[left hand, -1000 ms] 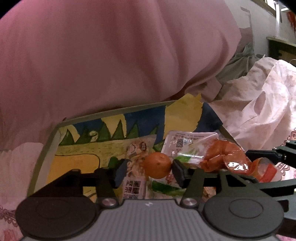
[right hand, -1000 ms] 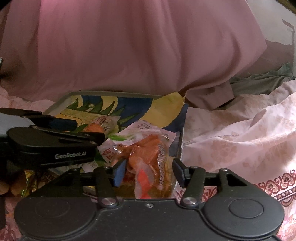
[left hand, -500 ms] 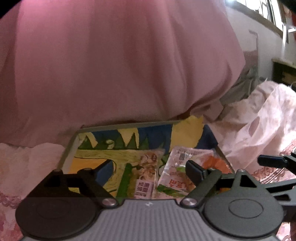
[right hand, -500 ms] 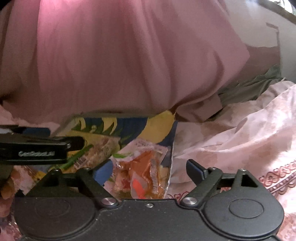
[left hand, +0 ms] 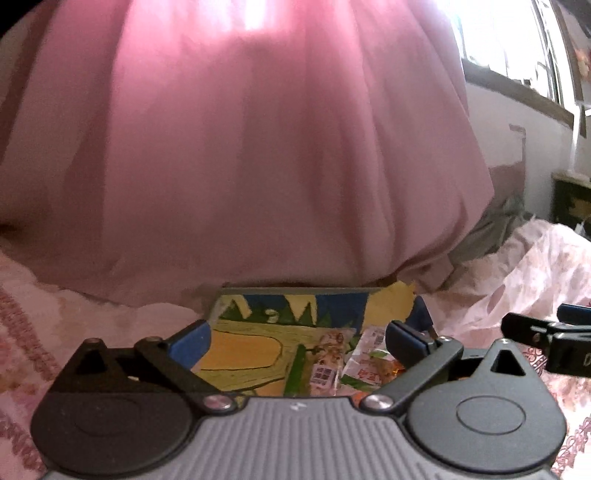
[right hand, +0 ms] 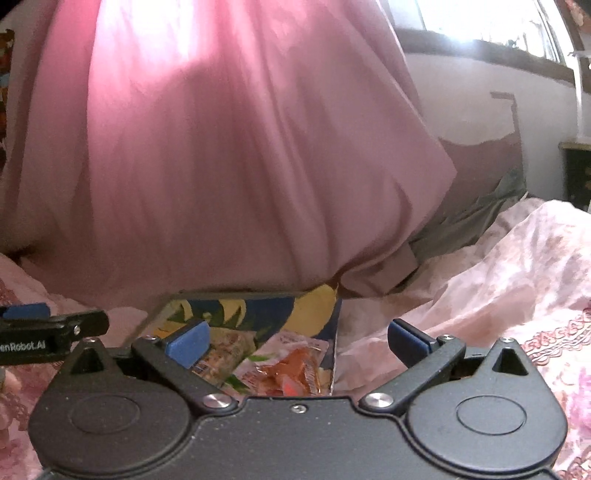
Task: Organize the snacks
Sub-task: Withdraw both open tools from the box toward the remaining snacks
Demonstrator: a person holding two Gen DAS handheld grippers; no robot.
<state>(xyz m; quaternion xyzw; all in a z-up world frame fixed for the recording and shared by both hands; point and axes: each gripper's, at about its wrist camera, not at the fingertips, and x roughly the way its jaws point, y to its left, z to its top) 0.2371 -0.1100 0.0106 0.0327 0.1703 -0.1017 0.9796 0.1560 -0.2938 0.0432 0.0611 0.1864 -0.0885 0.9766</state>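
A shallow tray lined with a yellow, blue and green drawing (left hand: 255,343) lies on the bed. Two snack packets rest in it: a printed one (left hand: 327,360) and a clear one with orange contents (left hand: 373,365). My left gripper (left hand: 299,341) hovers above and short of the tray, its jaws opening wide with nothing between them. In the right wrist view the tray (right hand: 236,295) holds the clear orange packet (right hand: 291,373) and the printed packet (right hand: 225,345). My right gripper (right hand: 299,339) is likewise opening and holds nothing. The small orange fruit is hidden.
A big pink cloth (left hand: 258,166) hangs right behind the tray. Pink flowered bedding (left hand: 535,266) is heaped at the right, with grey cloth (right hand: 472,218) behind it. A bright window (right hand: 480,26) is at the upper right.
Both grippers opened wide, rose and drew back from the tray. The left let go of the orange fruit, which is now out of sight. The right released the clear orange packet.
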